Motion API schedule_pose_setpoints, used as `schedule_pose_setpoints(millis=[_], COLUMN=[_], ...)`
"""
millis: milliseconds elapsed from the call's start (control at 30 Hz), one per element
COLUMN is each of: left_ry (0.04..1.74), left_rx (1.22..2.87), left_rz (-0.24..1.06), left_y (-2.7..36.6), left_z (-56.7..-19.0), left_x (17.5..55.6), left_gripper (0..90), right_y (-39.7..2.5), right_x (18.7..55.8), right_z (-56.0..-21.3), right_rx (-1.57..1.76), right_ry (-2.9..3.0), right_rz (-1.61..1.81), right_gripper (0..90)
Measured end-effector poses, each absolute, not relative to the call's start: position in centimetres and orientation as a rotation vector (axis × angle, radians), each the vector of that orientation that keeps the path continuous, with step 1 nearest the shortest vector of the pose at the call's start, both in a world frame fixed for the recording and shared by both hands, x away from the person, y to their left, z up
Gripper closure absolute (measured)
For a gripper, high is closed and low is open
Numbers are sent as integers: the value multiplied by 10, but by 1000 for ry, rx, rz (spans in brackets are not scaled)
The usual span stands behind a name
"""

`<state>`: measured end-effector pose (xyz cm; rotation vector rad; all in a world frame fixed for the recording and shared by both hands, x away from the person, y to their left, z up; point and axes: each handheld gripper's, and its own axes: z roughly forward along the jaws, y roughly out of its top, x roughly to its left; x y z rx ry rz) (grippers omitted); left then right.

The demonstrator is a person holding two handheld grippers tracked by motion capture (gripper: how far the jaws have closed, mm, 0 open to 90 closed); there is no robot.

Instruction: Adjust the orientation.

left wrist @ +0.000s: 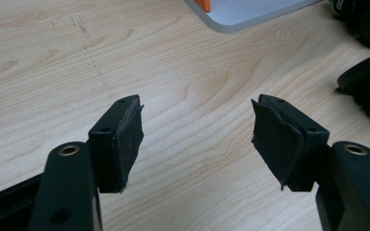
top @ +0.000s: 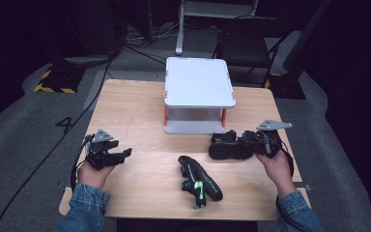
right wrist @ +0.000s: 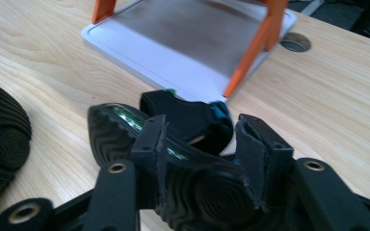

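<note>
Heel of the clamped sandal (right wrist: pixel 207 192) behind the right claw (right wrist: pixel 202 144), perhaps partly cut off by the bottom edge.

A light wooden table (top: pixel 135 111) carries a small white shelf (top: pixel 199 82) on orange legs (it stands at the far middle). Two black sandals lie on the wood: one sandal (top: pixel 199 181) near the front edge, the other sandal (top: pixel 229 146) just before the shelf's right corner.

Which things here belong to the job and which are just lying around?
In the job: sandal clamped in the right gripper; second sandal on the table; two-tier white rack; open left gripper.
Lying about: chair; floor cables.
</note>
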<state>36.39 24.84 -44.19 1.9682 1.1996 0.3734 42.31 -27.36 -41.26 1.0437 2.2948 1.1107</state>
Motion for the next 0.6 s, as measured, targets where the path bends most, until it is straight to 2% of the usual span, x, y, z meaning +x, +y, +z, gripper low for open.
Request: schedule_pose_setpoints(millis=[100,133,167,300,433,600], left_ry=[1208,1211,1211,1221,1227,1230], left_rx=[1960,1972,1972,1960,1959,1956], left_rz=[369,373,373,372,370,361], left_y=[250,251,251,254,257,256], left_z=[-443,-443,-443,-446,-447,-448], left_x=[362,360,360,355,353,354], left_gripper=[350,350,350,350,350,350], right_y=[-268,-261,-261,-246,-238,-238], right_x=[425,428,428,438,442,441], right_z=[-414,-416,-416,-424,-433,-432], right_rx=[1032,1011,1011,995,989,997], right_ry=[2302,2310,2310,2339,2384,2398], right_rz=[1107,1089,1089,1046,981,986], right_gripper=[601,663,663,755,805,809])
